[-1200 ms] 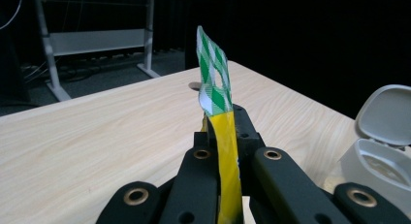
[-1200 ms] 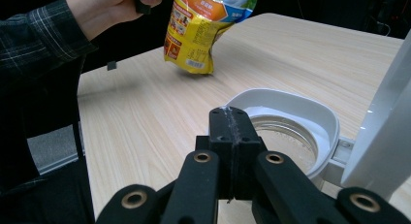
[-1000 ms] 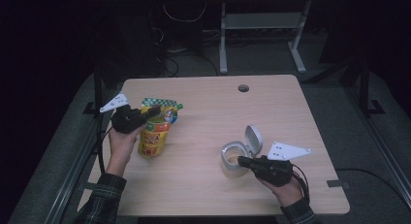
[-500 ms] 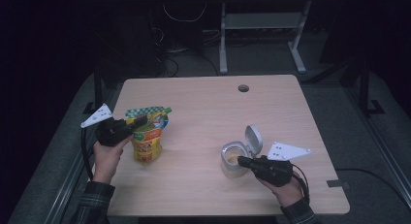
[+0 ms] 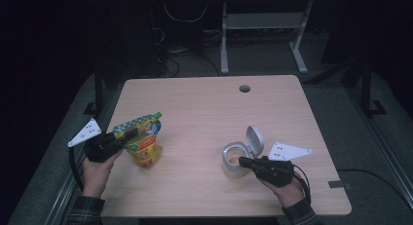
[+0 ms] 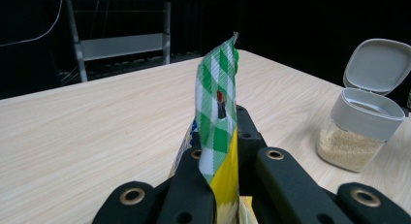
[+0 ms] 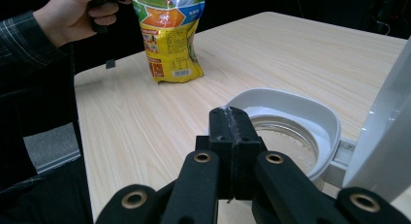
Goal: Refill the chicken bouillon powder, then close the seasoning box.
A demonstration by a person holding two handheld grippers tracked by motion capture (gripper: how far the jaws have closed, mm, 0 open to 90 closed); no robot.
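Table [image 5: 204,113]: light wood top with a cable hole at the far right; my forearms come in from the near edge.
Left claw [image 5: 127,134]: in my left hand at the near left, jaws pressed together on the checked top seal of the pouch; in the left gripper view the seal [image 6: 219,103] stands up between the two black jaws.
Pouch [image 5: 142,146]: yellow snack bag with an orange panel, upright, its base at or just above the wood; I cannot tell which.
Right claw [image 5: 244,161]: in my right hand at the near right, jaws brought fully together with nothing visibly between them, tips resting at the near rim of the jar.
Jar [image 5: 234,159]: small clear container with a grey collar, right of centre, well apart from the pouch; pale grains lie low inside.
Lid [image 5: 255,140]: hinged, flipped open, standing on the far side of the jar.
Risk, pouch: I hold only the thin seal, so the bag may swing, or slip if I tilt it sharply.
Risk, jar: I judge it light; a push from my right claw could slide or tip it and spill the grains.
Risk, lid: it could drop shut if the jar is jolted.
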